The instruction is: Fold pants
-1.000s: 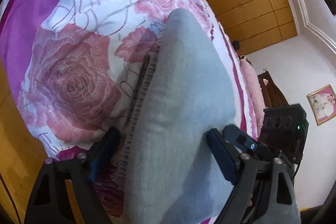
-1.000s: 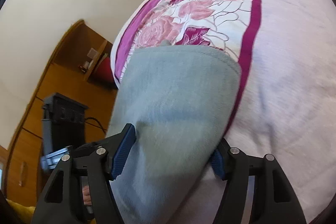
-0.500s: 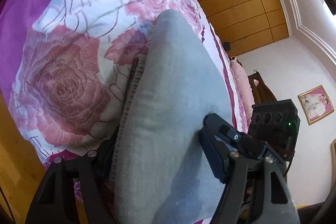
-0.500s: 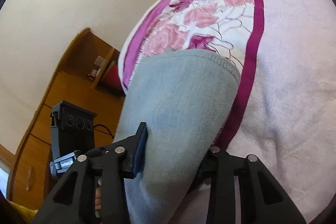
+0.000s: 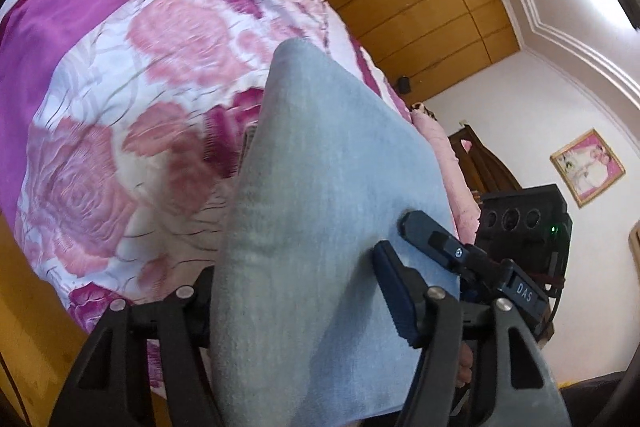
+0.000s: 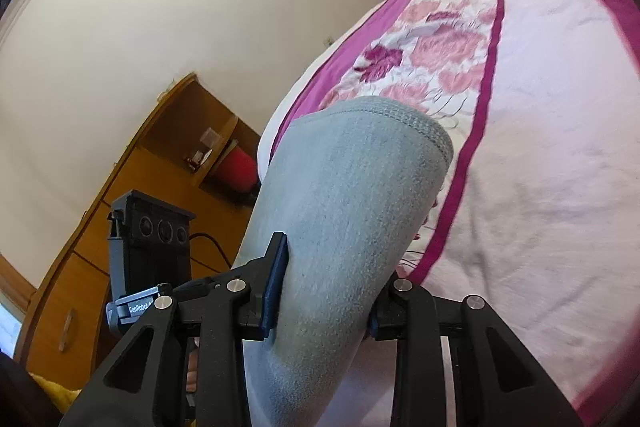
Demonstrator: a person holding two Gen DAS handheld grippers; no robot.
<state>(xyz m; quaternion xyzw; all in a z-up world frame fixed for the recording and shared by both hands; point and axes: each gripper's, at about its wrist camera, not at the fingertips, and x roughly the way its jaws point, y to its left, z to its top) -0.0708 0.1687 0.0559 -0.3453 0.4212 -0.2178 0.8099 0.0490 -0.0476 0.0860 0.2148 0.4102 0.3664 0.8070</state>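
Bedroom, wooden wardrobe point(image 5: 420, 7) along the far wall; bed point(image 6: 540, 187) covered by a pink and purple floral bedspread point(image 5: 120, 107).

Item: grey pants point(image 5: 320, 187), folded into a thick band, lying lengthwise on the bedspread with the near end raised off it.

Left gripper point(image 5: 296, 291): jaws had just been closing, pants between them; the right pad pressed the cloth, the left pad was hidden behind the fold, so the hold looked probable rather than certain.

Right gripper point(image 6: 324, 291): jaws had just been closing and now pinched the pants firmly from both sides.

Change: a second earlier both sets of jaws stood wider around the cloth. Judged: near end secured, ready to carry over for the next fold.
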